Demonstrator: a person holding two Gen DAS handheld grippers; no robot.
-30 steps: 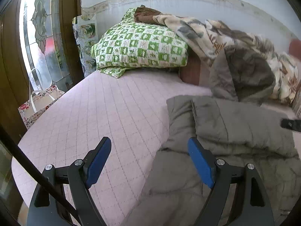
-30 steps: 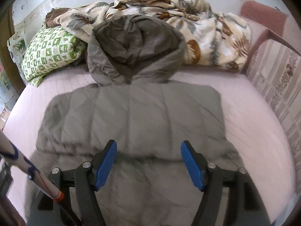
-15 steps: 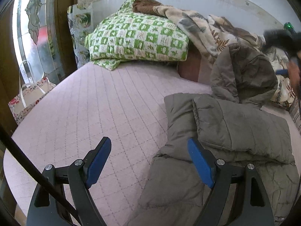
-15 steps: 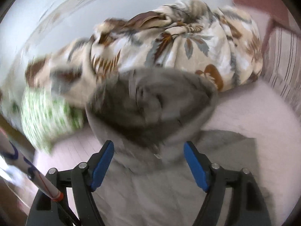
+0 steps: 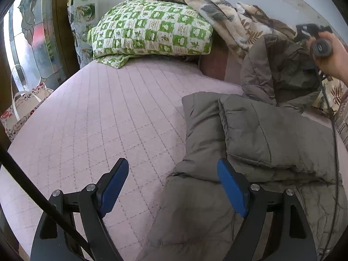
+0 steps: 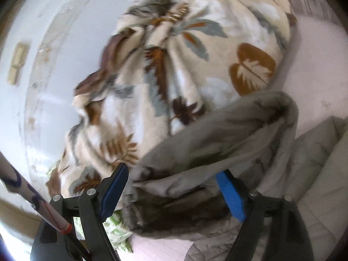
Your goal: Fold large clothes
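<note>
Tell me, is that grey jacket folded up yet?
Partly: the jacket has one sleeve folded across its body, but its hood stands unfolded.

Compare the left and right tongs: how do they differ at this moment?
The left tongs hover low over the jacket's near edge and the pink bedspread; the right tongs are up at the hood. Left has nothing between its pads; right has hood fabric between them, unclamped. Both stand open, with blue pads.
</note>
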